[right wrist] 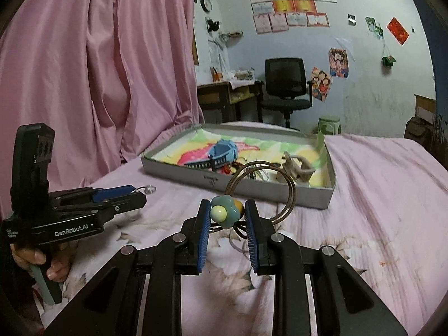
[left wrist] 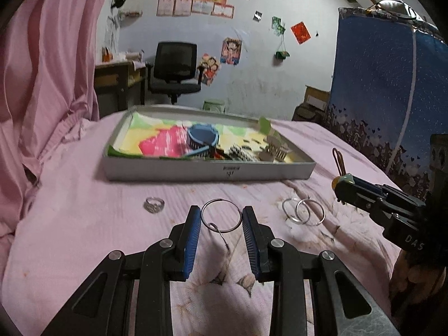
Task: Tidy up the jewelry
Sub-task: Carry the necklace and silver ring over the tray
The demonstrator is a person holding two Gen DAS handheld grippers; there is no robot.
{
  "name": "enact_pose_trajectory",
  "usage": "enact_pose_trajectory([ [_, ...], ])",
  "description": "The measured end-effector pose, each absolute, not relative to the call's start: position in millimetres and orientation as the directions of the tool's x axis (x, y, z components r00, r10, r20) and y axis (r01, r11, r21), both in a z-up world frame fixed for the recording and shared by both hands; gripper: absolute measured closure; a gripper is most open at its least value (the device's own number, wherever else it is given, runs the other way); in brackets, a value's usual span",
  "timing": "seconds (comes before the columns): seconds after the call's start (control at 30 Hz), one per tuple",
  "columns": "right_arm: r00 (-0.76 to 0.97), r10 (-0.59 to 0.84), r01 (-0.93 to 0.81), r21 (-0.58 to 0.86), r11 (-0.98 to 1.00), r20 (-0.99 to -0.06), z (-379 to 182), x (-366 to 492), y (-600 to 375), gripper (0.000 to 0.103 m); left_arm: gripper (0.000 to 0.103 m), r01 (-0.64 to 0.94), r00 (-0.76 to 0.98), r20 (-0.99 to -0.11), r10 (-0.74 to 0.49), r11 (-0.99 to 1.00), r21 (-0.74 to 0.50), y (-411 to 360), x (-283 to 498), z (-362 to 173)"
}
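Two tongs: both work above a bed, in front of a shallow box.
Bed: covered by a pink sheet with a faint flower print; it carries the box and the loose jewelry.
Curtain: pink, hanging along the bed's left side.
Box: grey, low-walled, lying flat on the bed beyond both tongs; its floor is lined with a bright multicoloured sheet.
Box contents: a blue bracelet near the middle and a pale hair claw toward the right end; the other small items are too blurred to identify.
Left tongs: released, jaws spread; a large hoop lies on the sheet between the blue pads, thin wire trailing from its lower edge. Whether the pads touch the hoop cannot be told.
Right tongs: clenched on a flower charm, pale blue petals with a light green centre; metal loops attached to the charm rise above the tips, in front of the box wall.
Paired rings: two thin silver hoops overlapping on the sheet, right of the left tongs.
Ornate ring: small, silver, lying alone on the sheet left of the left tongs, apart from the box.
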State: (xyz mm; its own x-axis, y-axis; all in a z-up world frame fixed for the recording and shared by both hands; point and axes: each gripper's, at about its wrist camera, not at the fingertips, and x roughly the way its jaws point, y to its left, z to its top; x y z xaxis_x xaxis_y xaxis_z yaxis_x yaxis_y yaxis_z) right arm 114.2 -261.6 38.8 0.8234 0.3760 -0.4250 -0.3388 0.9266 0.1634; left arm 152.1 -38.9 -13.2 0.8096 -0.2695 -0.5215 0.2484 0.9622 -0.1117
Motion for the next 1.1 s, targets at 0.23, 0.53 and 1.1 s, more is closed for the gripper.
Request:
enact_pose_trajectory([
  [0.23,0.852,0.375,-0.335,0.171,0.927,-0.366,48,114,-263,0.081,0.074,0.236,0.847,-0.469,-0.249,0.968,-0.087,-44,148,5],
  [0.53,0.912,0.335,-0.313,0.126,0.941,-0.238,81,133,-258,0.081,0.074,0.159,0.926,-0.339,-0.167,0.986,-0.049,-53,155,42],
  [1.1,0.922,0.320,-0.304,0.103,0.947,-0.216,88,227,-234,0.081,0.074,0.045,0.971,-0.238,-0.036,0.999,0.032,-59,232,51],
])
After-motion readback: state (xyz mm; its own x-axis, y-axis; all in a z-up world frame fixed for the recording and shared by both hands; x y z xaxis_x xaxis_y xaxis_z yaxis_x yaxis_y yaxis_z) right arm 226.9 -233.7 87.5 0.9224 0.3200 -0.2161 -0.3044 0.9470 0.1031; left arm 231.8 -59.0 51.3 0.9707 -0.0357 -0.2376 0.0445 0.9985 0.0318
